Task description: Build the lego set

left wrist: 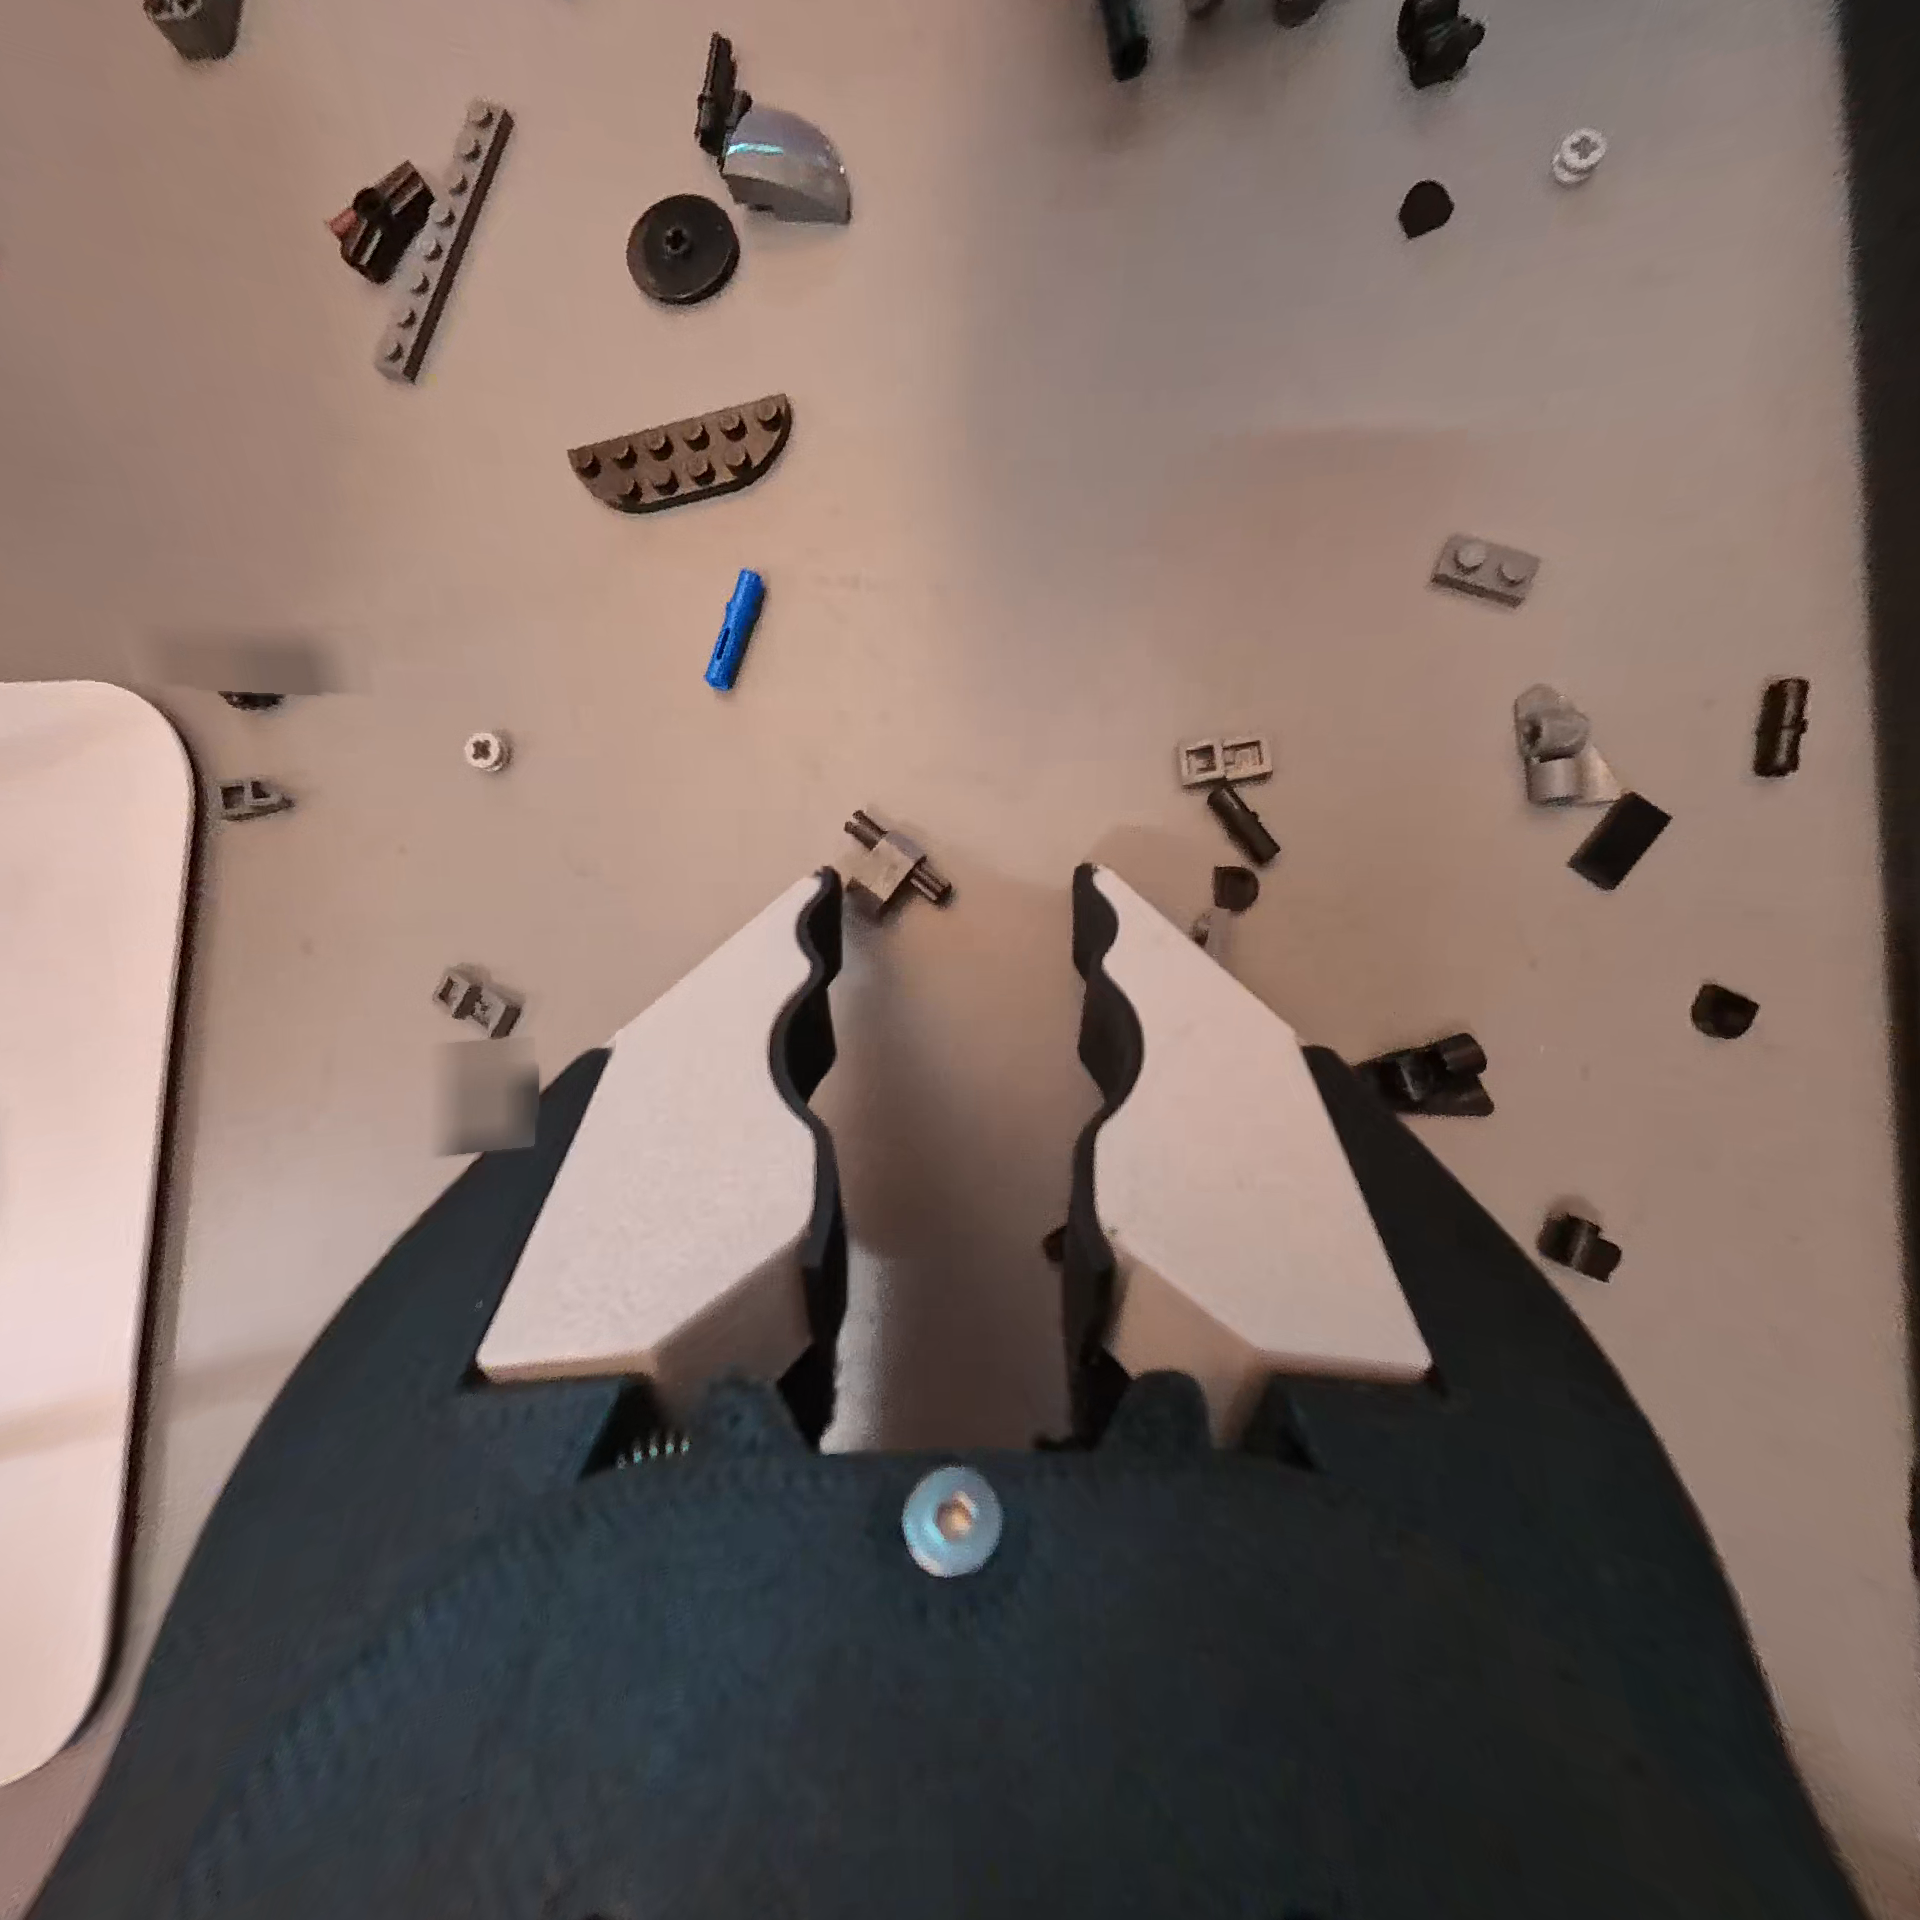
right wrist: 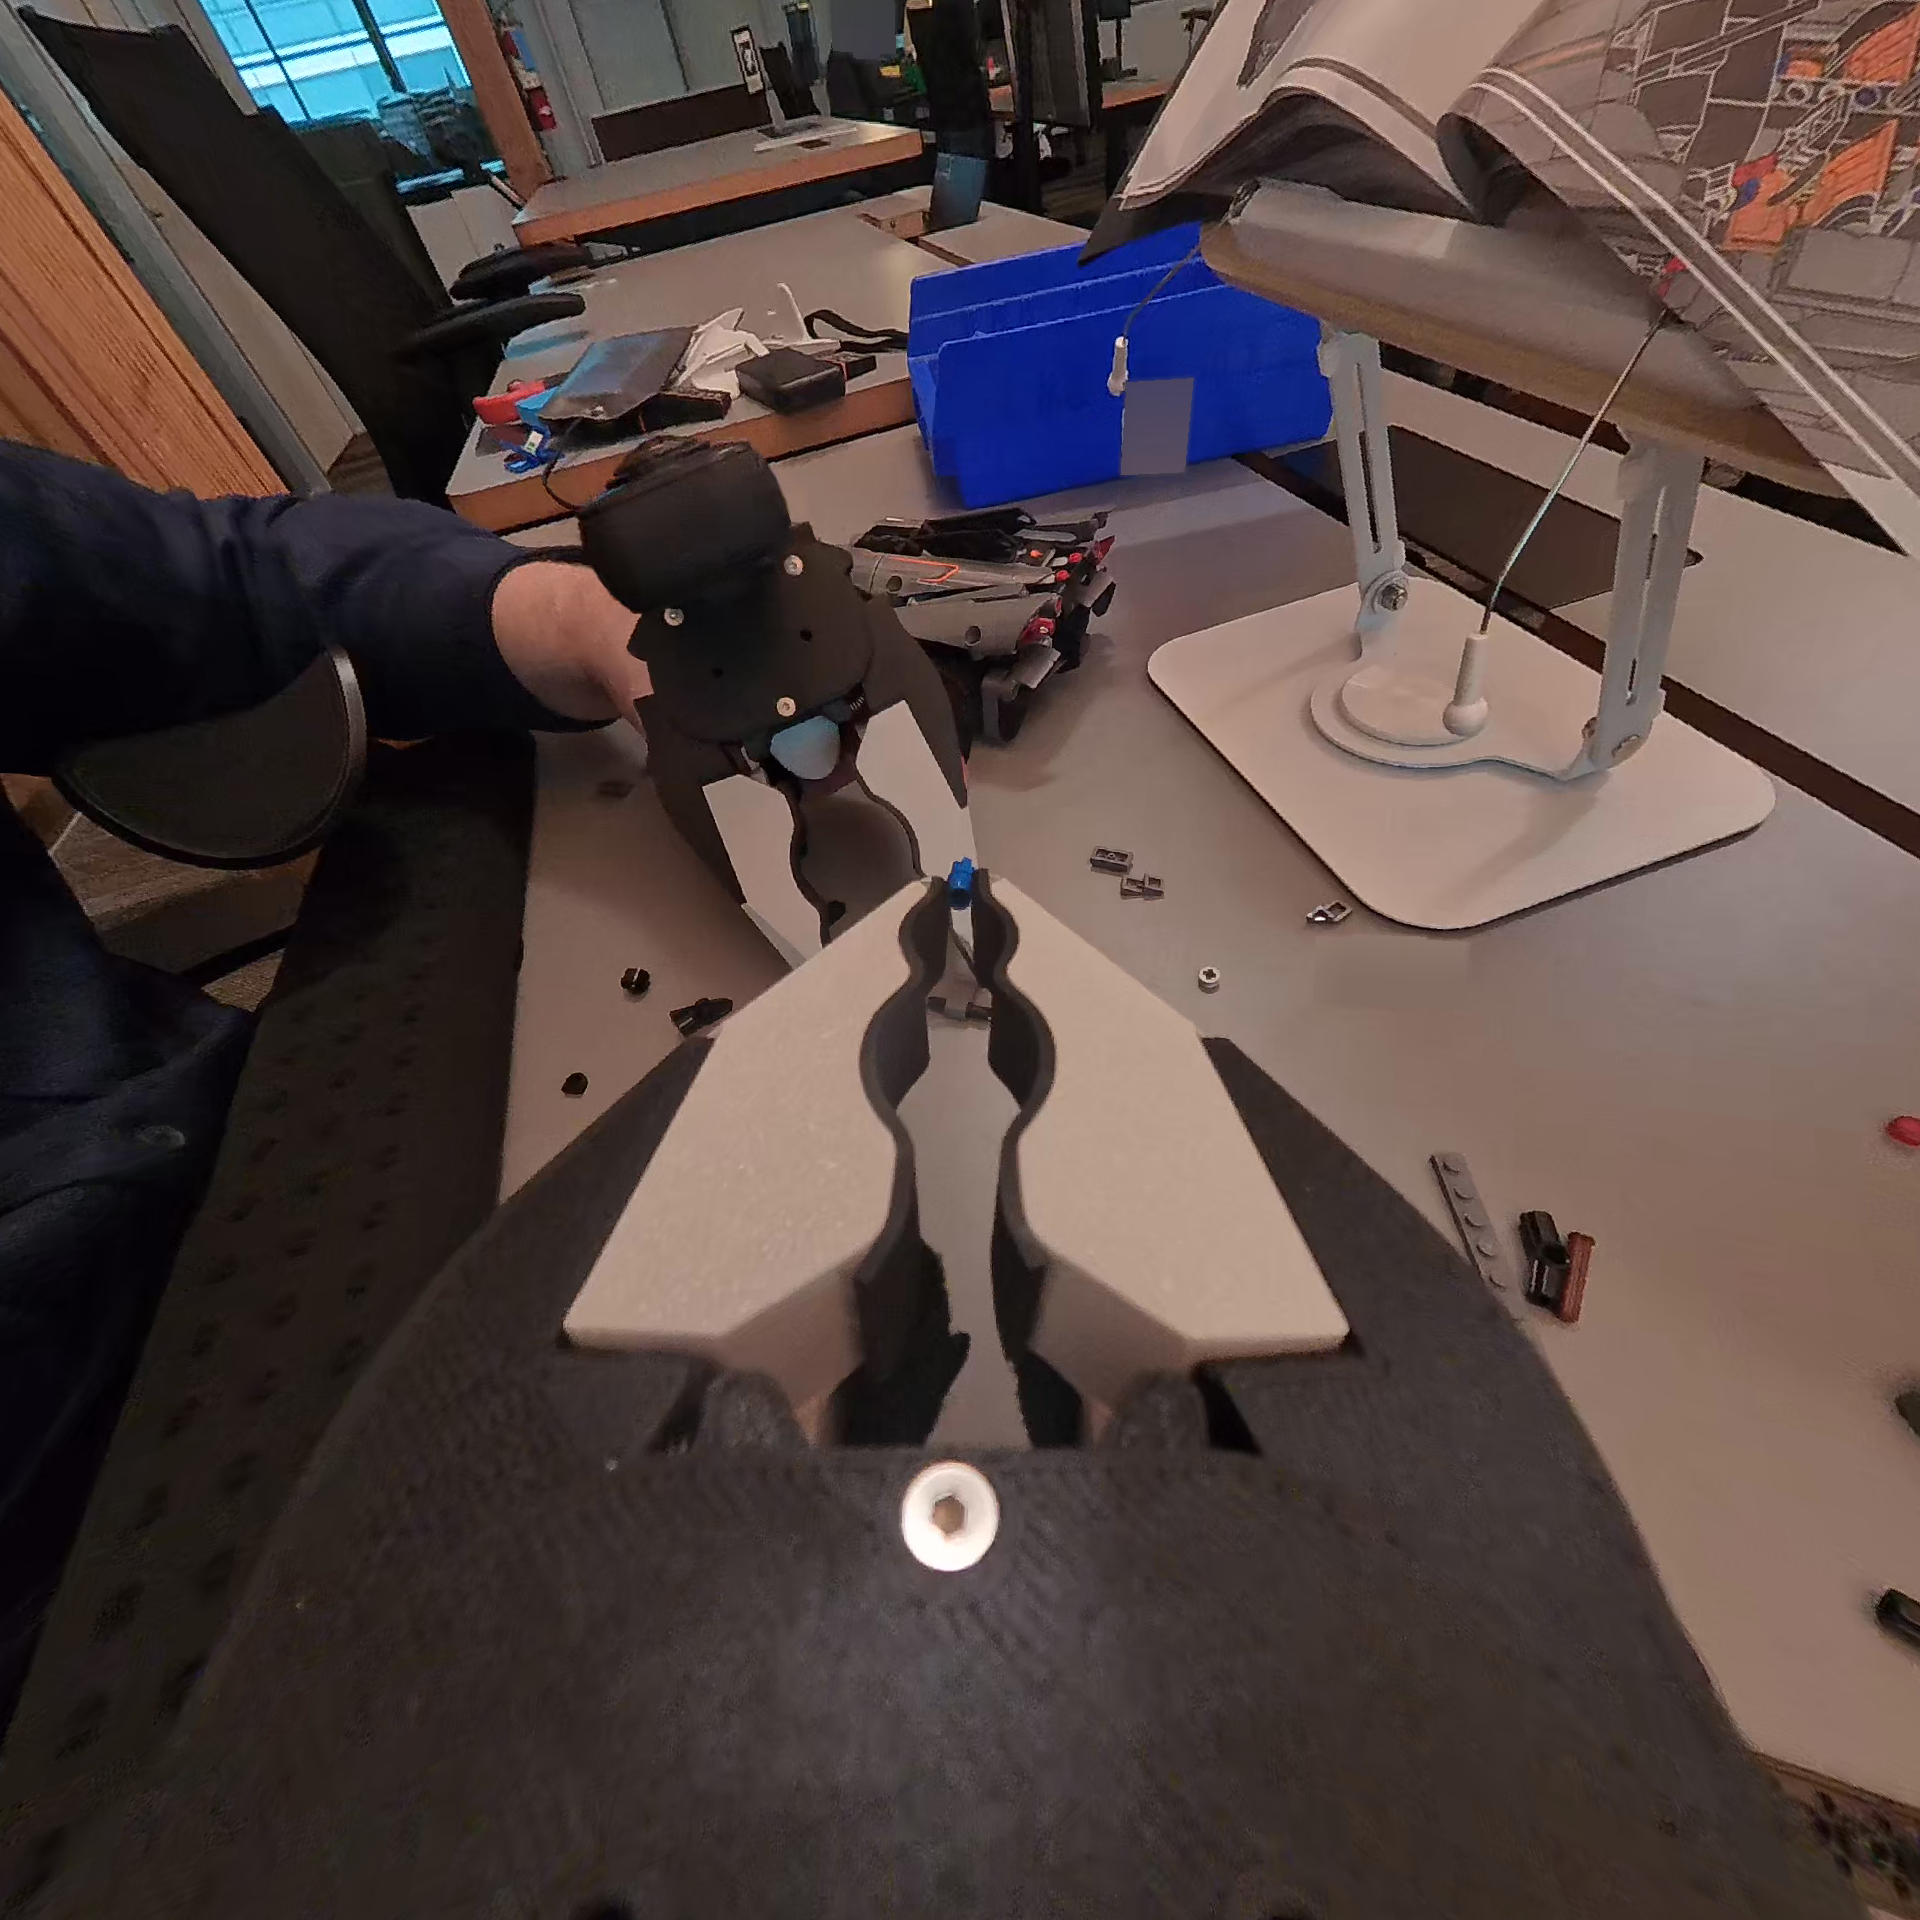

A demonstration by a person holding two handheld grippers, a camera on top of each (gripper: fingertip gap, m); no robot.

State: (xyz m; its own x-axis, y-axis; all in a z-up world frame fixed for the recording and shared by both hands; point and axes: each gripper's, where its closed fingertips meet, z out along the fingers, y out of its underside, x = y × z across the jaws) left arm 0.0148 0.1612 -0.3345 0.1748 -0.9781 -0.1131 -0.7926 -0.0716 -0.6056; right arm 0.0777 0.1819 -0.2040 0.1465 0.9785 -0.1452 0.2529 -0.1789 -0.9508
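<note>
My left gripper (left wrist: 954, 878) is open and empty, low over the grey table. A small grey brick with a black pin (left wrist: 891, 860) lies just beyond its left fingertip. A blue pin (left wrist: 736, 630) lies farther ahead, with a dark half-round plate (left wrist: 681, 454) beyond it. My right gripper (right wrist: 958, 894) is shut on a small blue pin (right wrist: 958, 881) held at its tips. In the right wrist view a hand holds the left gripper (right wrist: 878, 852) just beyond those tips. The partly built dark model (right wrist: 987, 603) stands behind it.
Several small black and grey parts are scattered around. A long grey plate (left wrist: 447, 239) lies by a black wheel (left wrist: 684, 247). The white stand base (right wrist: 1455, 758) carries the instruction booklet (right wrist: 1662, 135). A blue bin (right wrist: 1101, 364) sits behind. The stand base (left wrist: 83, 1143) is at my left. Across from one pair of fingers to the other is roughly 15 centimetres. From the left gripper's tips to the dark half-round plate (left wrist: 681, 454) is close to 9 centimetres. To reach the partly built dark model (right wrist: 987, 603) in a straight line is about 20 centimetres for my left fingers, about 25 centimetres for my right.
</note>
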